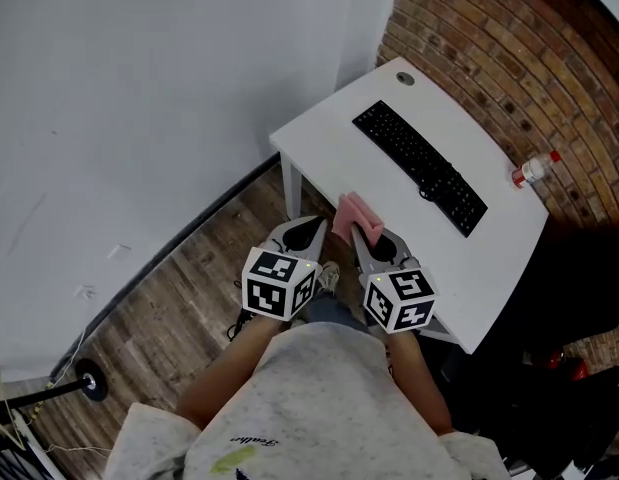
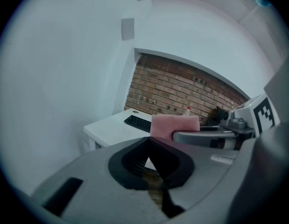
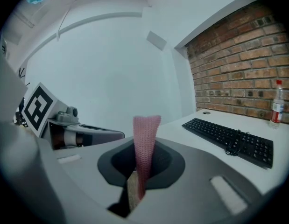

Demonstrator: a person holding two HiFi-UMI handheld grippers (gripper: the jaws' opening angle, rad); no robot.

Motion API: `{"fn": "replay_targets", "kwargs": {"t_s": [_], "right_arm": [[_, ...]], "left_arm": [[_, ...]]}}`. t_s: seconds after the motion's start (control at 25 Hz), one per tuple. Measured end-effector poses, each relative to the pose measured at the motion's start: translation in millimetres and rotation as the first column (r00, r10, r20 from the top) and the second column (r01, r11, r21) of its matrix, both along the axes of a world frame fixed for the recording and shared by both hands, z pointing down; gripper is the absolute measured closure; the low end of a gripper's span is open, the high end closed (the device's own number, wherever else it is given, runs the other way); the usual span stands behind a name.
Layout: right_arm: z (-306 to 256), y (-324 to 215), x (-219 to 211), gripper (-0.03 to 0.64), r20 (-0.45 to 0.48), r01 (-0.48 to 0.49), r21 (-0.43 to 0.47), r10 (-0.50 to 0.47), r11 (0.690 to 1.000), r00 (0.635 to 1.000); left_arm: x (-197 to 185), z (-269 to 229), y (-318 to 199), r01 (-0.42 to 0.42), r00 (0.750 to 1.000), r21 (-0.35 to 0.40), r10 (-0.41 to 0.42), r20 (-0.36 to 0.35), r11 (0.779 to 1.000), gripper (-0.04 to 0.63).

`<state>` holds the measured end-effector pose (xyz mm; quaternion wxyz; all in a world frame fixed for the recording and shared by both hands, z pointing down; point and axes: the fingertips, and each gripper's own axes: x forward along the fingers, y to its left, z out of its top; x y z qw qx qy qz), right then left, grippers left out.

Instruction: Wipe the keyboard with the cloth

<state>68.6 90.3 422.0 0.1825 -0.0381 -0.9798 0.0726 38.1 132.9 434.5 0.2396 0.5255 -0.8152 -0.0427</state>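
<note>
One bottle (image 1: 534, 170) near keyboard (image 1: 419, 166), cloth (image 1: 355, 215) gripped

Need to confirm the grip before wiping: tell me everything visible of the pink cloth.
The pink cloth is a small folded piece of knitted-looking, textured fabric. It stands upright, pinched at its lower end between the shut jaws of the right gripper, with its top free. In the head view it shows at the near edge of the white table, short of the black keyboard, touching only the jaws.
</note>
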Motion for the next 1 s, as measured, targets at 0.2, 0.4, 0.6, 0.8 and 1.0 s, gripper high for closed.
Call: {"fn": "replay_targets", "kwargs": {"t_s": [0.2,0.4,0.6,0.8,1.0], "right_arm": [[3.1,-20.3,-40.5,0.592,0.004,0.003,0.0,-0.003,1.0,1.0],[11.7,-42.6,-83.9,0.592,-0.009,0.008,-0.022,-0.008,1.0,1.0],[21.9,-70.4,-126.2,0.592,-0.027,-0.001,-0.042,0.0,0.999,1.0],[36.2,-100.4,-162.4,0.592,-0.043,-0.018,-0.039,0.016,0.999,0.999],[55.7,-131.7,-189.6,0.592,-0.074,-0.033,-0.037,0.031,0.999,0.997]], "left_arm": [[-36.0,2.7,-19.8,0.002,1.0,-0.014,-0.002,0.006,1.0,0.6],[-74.8,10.9,-39.9,0.012,1.0,-0.039,-0.013,-0.013,0.999,0.6],[-110.0,18.6,-68.5,0.012,1.0,-0.069,-0.014,-0.019,0.998,0.6],[-138.6,29.3,-98.0,0.003,0.999,-0.103,-0.006,-0.032,0.995,0.6],[-163.4,38.3,-121.0,0.018,0.998,-0.133,-0.024,-0.049,0.991,0.6]]}}
